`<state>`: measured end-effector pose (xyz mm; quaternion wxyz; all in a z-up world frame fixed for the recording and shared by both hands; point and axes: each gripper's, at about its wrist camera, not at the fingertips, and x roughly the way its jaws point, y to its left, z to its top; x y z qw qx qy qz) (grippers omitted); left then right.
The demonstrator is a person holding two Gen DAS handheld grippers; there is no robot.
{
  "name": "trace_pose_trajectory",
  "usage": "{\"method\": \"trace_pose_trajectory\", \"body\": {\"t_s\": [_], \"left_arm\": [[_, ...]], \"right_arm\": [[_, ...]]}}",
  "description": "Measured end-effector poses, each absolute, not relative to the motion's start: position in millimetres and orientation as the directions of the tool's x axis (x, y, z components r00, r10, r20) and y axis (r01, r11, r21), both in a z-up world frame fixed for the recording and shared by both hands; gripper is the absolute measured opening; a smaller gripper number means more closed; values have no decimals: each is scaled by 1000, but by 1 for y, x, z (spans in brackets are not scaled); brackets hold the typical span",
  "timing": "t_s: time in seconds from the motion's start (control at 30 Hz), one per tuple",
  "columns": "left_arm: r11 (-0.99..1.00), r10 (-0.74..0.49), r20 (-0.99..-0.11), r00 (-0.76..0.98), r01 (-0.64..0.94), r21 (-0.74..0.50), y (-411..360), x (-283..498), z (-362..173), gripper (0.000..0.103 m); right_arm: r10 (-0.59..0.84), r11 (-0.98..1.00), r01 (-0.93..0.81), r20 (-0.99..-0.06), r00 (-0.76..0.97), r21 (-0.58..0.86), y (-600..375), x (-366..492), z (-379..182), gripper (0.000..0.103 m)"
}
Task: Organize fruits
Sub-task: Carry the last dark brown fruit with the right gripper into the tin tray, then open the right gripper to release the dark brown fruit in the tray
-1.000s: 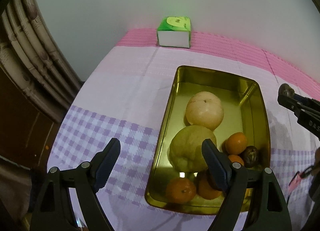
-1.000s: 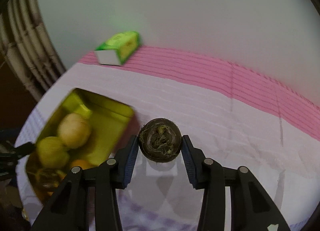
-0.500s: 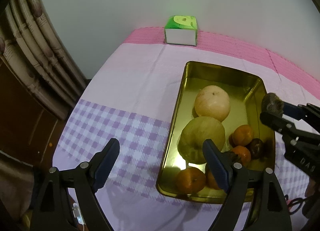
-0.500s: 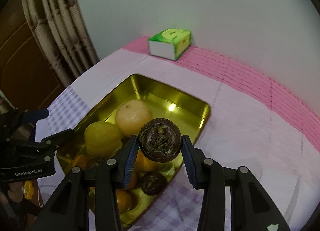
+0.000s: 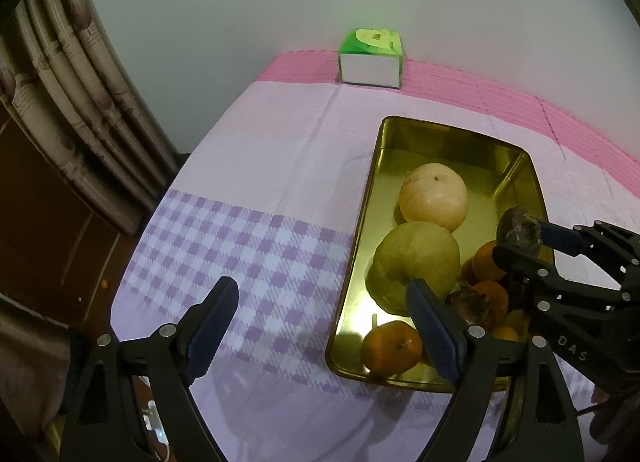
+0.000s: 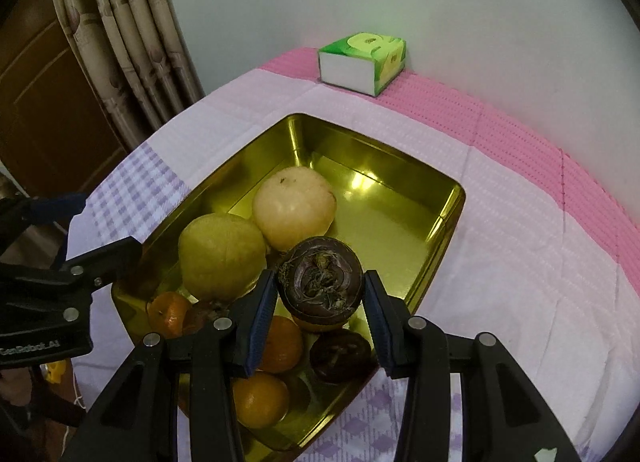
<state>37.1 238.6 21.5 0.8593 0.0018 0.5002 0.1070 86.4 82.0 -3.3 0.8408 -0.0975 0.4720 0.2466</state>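
Observation:
A gold metal tray [image 5: 452,130] [image 6: 380,146] lies on the cloth-covered table. It holds a pale round fruit [image 5: 434,196] [image 6: 294,208], a yellow-green fruit [image 5: 416,262] [image 6: 222,254], several oranges [image 5: 392,346] [image 6: 260,398] and a dark fruit [image 6: 340,354]. My right gripper [image 6: 320,290] [image 5: 520,234] is shut on another dark purple-brown round fruit [image 6: 320,278] [image 5: 518,232], held above the tray's near end over the oranges. My left gripper [image 5: 320,294] [image 6: 92,230] hangs open and holds nothing, straddling the tray's left rim near the front.
A green and white tissue box [image 5: 370,58] [image 6: 362,62] stands at the back on the pink stripe by the wall. A pleated curtain [image 5: 72,82] [image 6: 132,42] hangs past the table's left edge. Lilac checked cloth [image 5: 248,246] lies left of the tray.
My right gripper has carried the dark fruit leftward from over the bare cloth to above the tray's near end. The left gripper has barely shifted and stays open.

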Motion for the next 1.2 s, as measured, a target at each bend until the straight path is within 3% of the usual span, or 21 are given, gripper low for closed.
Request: {"method": "trace_pose_trajectory", "body": {"t_s": [0.87, 1.2], "left_arm": [[975, 199, -871, 450, -179, 130, 237, 32, 17, 86], [977, 198, -870, 452, -167, 135, 231, 28, 20, 86]], "right_arm": [[302, 863, -500, -864, 404, 68, 89, 87, -21, 42], [300, 880, -469, -854, 425, 77, 78, 78, -6, 69]]}}
